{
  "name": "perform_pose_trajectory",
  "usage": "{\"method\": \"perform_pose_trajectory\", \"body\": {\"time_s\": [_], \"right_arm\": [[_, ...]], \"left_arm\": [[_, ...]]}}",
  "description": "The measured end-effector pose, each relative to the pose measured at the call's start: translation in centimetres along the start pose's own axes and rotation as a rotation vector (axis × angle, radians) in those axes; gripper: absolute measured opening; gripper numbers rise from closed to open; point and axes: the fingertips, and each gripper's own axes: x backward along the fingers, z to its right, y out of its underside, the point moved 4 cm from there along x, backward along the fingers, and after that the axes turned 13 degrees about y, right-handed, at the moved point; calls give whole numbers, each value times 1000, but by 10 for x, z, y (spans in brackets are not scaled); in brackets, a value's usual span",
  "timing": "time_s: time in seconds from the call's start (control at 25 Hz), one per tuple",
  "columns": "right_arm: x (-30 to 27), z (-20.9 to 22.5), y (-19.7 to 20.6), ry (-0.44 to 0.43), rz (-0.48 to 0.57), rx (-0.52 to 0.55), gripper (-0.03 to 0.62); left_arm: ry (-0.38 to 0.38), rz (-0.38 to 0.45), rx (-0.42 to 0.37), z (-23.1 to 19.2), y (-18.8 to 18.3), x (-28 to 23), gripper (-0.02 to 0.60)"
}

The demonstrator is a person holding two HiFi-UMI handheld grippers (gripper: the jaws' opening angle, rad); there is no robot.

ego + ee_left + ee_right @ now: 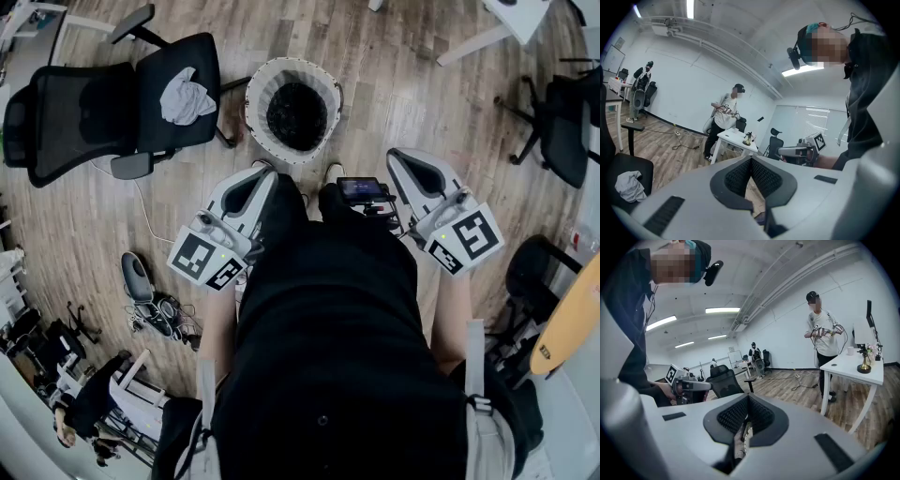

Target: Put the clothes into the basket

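As I read it from here, left claw (751, 161): clenched, pads pressed together, nothing between them.
Right claw (747, 399): clenched too, pads meeting at the tip, nothing held.
Both claws, head view: level in front of my operator's black top, one at each side, tips toward the basket and well short of it.
Basket (261, 82): white and round, standing on the wooden floor (412, 84) ahead of the claws, about midway between them; its inside is dark and I cannot tell what lies in it.
Clothes (185, 97): one grey crumpled garment on the seat of the black office chair (84, 117), outside the basket, touched by neither claw.
Chair: just left of the basket in the head view.
Garment, left gripper view: low at the left edge, on the dark seat.
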Motion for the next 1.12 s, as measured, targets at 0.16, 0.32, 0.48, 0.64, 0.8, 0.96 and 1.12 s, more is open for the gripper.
{"method": "perform_pose_trajectory", "body": {"time_s": [0.16,0.32,0.48,0.64,0.8,0.96,1.12], "right_arm": [[2,5,6,1,-9,-3,17],[6,8,12,5,-18,-5,17],[11,7,10,-19,-7,-31,17],[16,8,13,-37,-8,-28,17],[16,8,17,-42,-11,-20,17],[13,7,17,-33,-10,-11,17],[9,7,15,-47,-15,-24,17]], "left_arm": [[-14,-2,-4,0,3,-2,12],[-29,-4,-6,-1,6,0,12],[-37,-8,-6,4,7,-1,12],[-48,-11,-6,11,11,-3,12],[-62,-14,-7,14,15,-1,12],[-78,-18,-8,13,16,5,12],[-111,0,7,1,12,9,12]]}}
